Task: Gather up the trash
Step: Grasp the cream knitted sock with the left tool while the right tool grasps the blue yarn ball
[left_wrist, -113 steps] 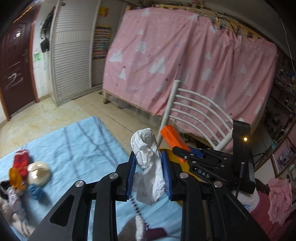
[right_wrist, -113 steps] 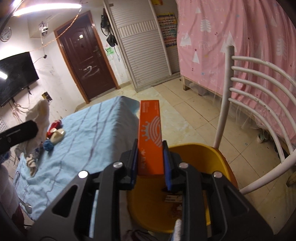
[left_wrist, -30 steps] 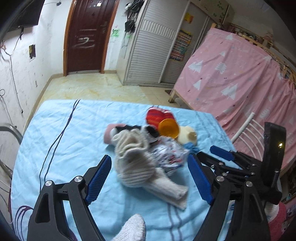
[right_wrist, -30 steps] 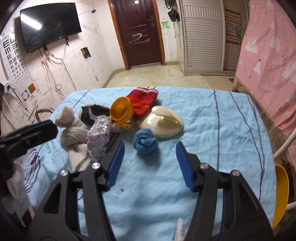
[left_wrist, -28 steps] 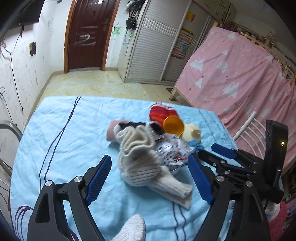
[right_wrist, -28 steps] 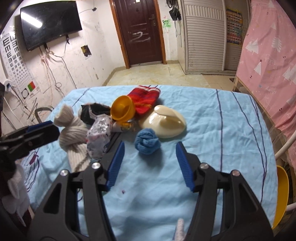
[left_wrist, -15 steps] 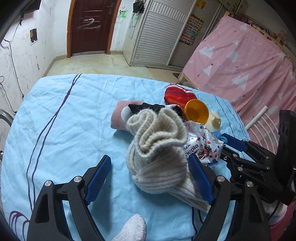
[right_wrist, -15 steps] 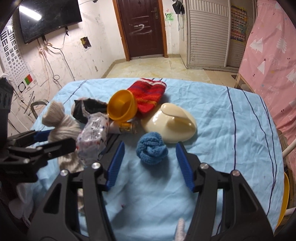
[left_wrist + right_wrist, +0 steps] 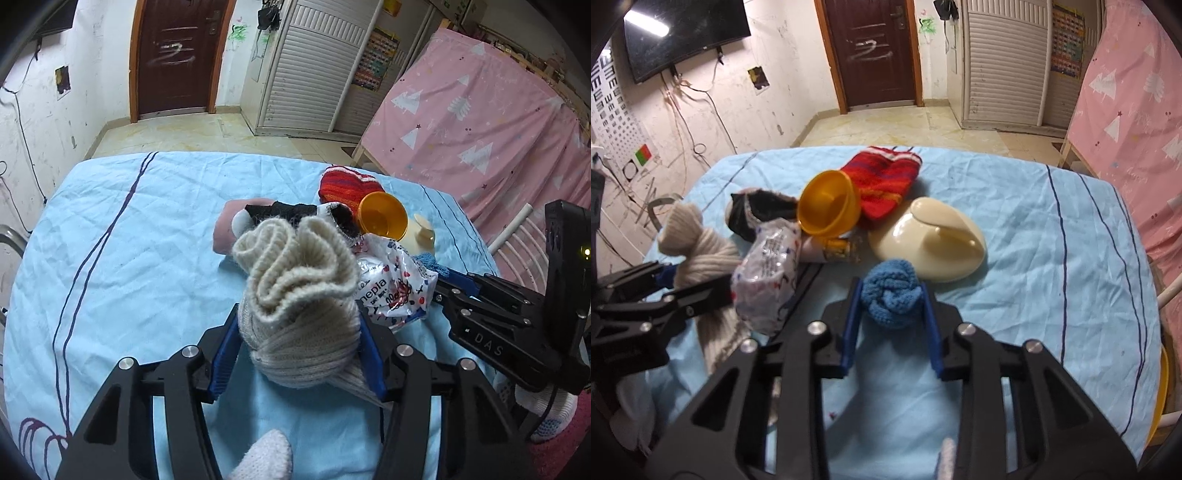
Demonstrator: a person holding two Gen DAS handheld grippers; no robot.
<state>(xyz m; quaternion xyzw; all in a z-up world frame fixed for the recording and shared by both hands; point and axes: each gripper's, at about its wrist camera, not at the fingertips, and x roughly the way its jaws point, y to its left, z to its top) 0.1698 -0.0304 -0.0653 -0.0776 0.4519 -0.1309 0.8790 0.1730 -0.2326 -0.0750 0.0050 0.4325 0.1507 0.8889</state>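
My left gripper is shut on a cream knitted sock on the blue-clothed table; the sock also shows in the right wrist view. My right gripper is shut on a blue knitted ball, and its fingers press both sides of the ball. A crinkled silver snack wrapper lies between the two grippers and shows in the right wrist view too.
An orange funnel, a red striped sock, a cream plastic lid, a black and white sock and a pink sock lie close together. A yellow bin rim shows past the table's right edge.
Both grippers dropped to the table and closed: the left around the cream sock, the right around the blue ball. Earlier they had let go of a white tissue and an orange box.
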